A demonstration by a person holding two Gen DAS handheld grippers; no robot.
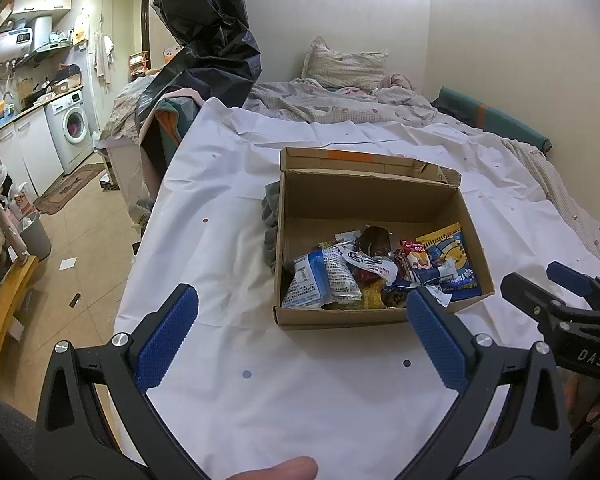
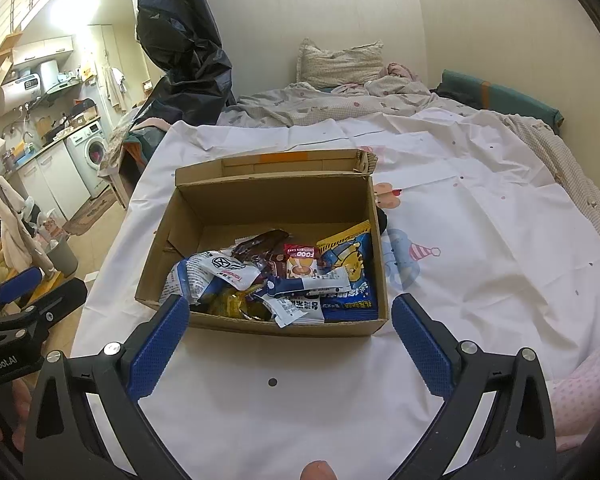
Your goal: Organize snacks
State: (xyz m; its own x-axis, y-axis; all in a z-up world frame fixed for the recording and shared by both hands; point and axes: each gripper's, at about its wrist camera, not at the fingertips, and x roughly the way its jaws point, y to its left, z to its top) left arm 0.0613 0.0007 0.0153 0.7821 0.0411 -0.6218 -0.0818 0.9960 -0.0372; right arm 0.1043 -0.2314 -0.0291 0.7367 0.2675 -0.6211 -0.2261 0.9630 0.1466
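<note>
An open cardboard box rests on the white sheet over the bed. Several snack packets lie piled in its near half, among them a blue and yellow packet and a white and blue one. My left gripper hovers open just short of the box's near wall, nothing between its blue pads. My right gripper is open too, a little before the same wall. Each gripper shows at the edge of the other's view, the right one and the left one.
White sheet spreads around the box. A crumpled quilt and pillow lie at the far end by the wall. Black plastic hangs at the bed's far left. The bed's left edge drops to a tiled floor with a bin.
</note>
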